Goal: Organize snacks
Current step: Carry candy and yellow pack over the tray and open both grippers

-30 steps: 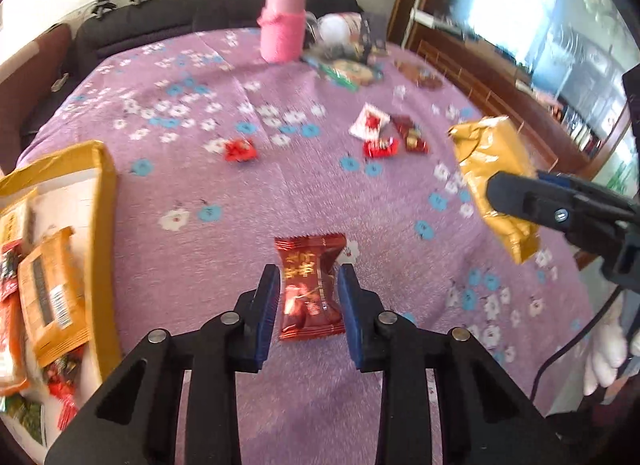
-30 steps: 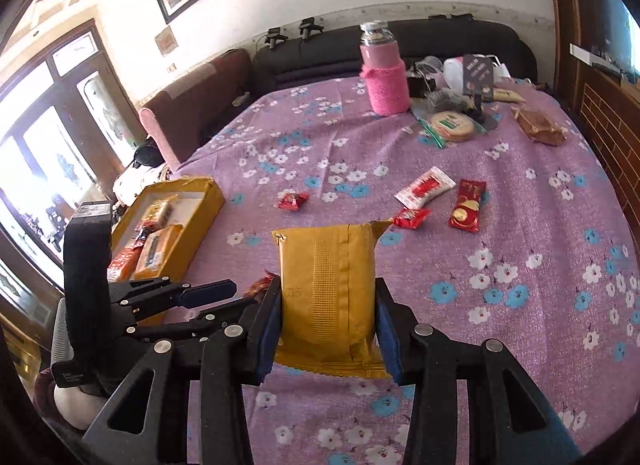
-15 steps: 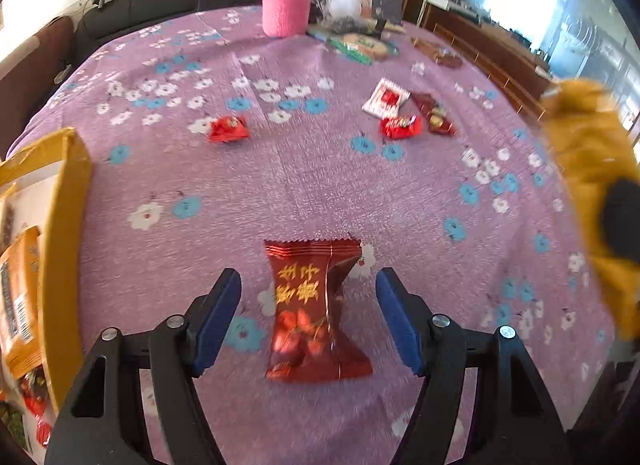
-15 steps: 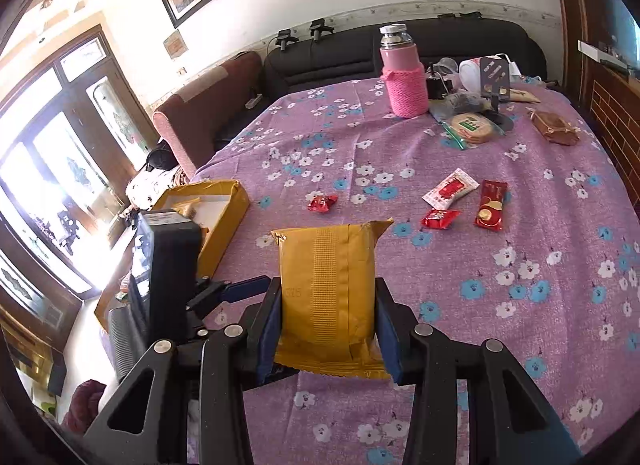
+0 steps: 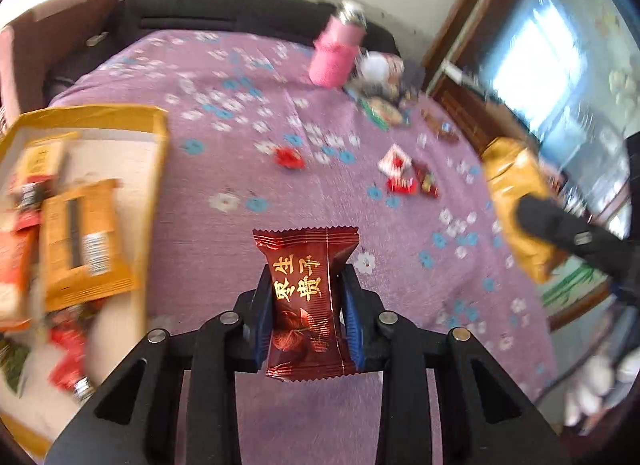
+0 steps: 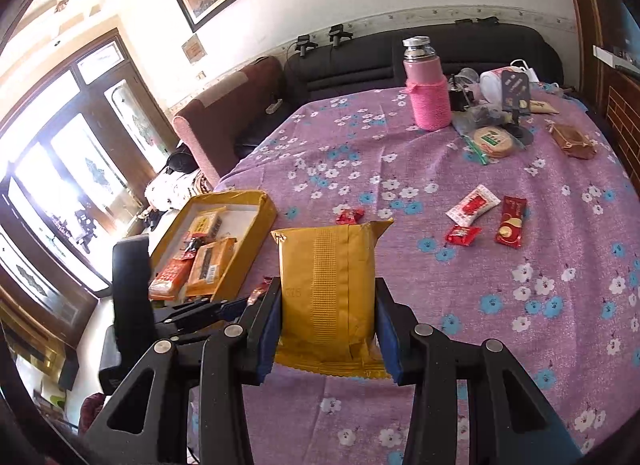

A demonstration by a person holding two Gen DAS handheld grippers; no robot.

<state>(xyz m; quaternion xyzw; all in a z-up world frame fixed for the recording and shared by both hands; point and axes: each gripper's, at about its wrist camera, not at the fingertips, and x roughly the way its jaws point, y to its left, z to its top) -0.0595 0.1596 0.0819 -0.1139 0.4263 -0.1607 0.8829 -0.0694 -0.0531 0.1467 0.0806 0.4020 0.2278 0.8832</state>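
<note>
The dark red snack packet [image 5: 306, 301] is sitting pinched in the left gripper [image 5: 306, 305], near the yellow box [image 5: 154, 169] on the left. The right gripper [image 6: 328, 325] is clamping a gold packet [image 6: 328, 289]. Several snacks are already lying boxed; four small packets [image 6: 472, 205] are waiting farther out on the purple cloth [image 6: 400, 153].

Dark red candy packet [image 5: 306, 301], gold characters, upright, pinched between left fingers [image 5: 264, 305], clear of the desk. Yellow-gold snack pouch [image 6: 328, 293], seam facing, upright between right fingers [image 6: 387, 329]. Yellow box [image 6: 262, 201] with packets left of both; loose red and white wrappers [image 6: 472, 205] ahead.
</note>
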